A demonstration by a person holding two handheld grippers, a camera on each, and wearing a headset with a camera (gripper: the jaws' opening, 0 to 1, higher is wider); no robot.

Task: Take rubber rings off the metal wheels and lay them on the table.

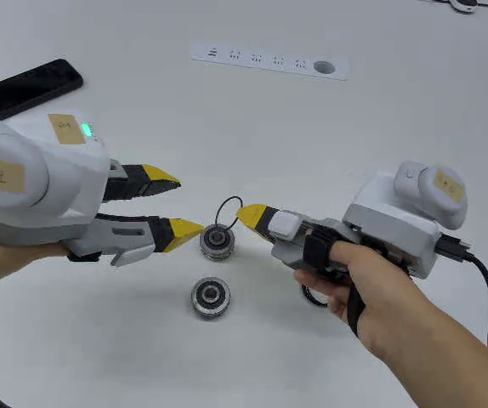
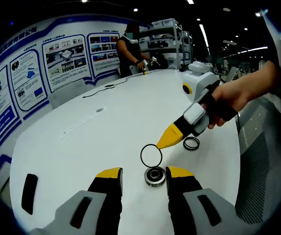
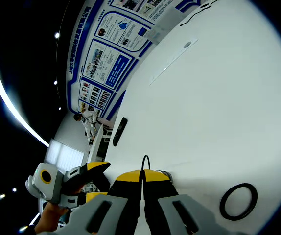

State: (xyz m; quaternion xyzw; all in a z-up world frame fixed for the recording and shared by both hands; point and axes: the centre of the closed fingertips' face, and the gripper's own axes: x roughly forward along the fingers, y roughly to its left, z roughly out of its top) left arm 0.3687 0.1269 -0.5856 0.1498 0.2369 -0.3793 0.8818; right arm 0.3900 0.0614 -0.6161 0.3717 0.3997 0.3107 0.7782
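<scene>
Two round metal wheels with dark hubs lie flat on the smooth white table (image 1: 371,119). The far wheel (image 1: 217,241) sits just ahead of the left gripper (image 1: 186,204), whose yellow-tipped jaws stand apart, grasping nothing. The near wheel (image 1: 211,297) lies close beside the far one. The right gripper (image 1: 247,213) pinches a thin black rubber ring (image 1: 227,206), a loop held just above the far wheel. A second ring (image 3: 238,200) lies flat on the table.

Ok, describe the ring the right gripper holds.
The ring is a thin black rubber loop, round, standing on edge rather than lying flat. The right gripper pinches its rim between shut yellow tips. It sits just over the wheel, which lies between the open jaws of the left gripper; whether it touches the wheel cannot be told.
</scene>
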